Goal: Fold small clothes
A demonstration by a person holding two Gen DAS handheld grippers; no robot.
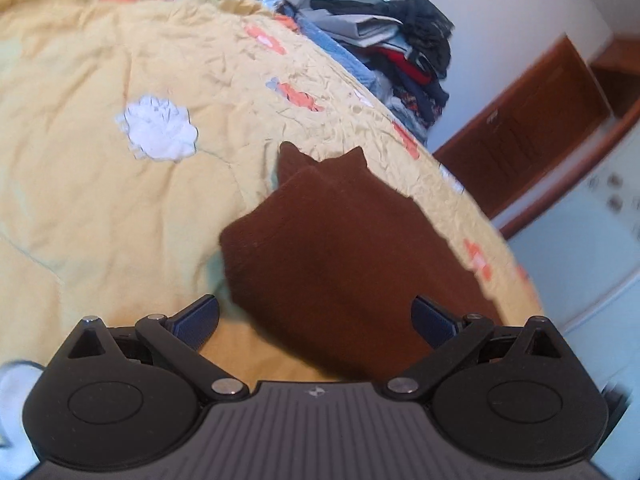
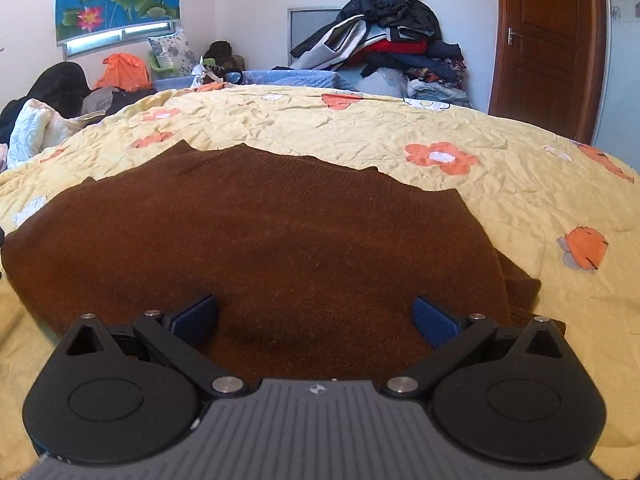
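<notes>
A brown knitted garment (image 2: 280, 240) lies folded flat on the yellow flowered quilt (image 2: 500, 200). In the left wrist view the same brown garment (image 1: 340, 260) stretches away from the camera, two pointed corners at its far end. My left gripper (image 1: 316, 320) is open just above its near edge, blue pads wide apart with nothing pinched. My right gripper (image 2: 316, 320) is also open, hovering low over the garment's near side with cloth showing between the pads but not clamped.
A tall pile of clothes (image 2: 396, 48) stands beyond the bed's far edge, also seen as a pile of clothes (image 1: 404, 56) in the left view. A wooden door (image 2: 548, 48) is at the right. Dark and white bedding (image 2: 40, 112) sits at the far left.
</notes>
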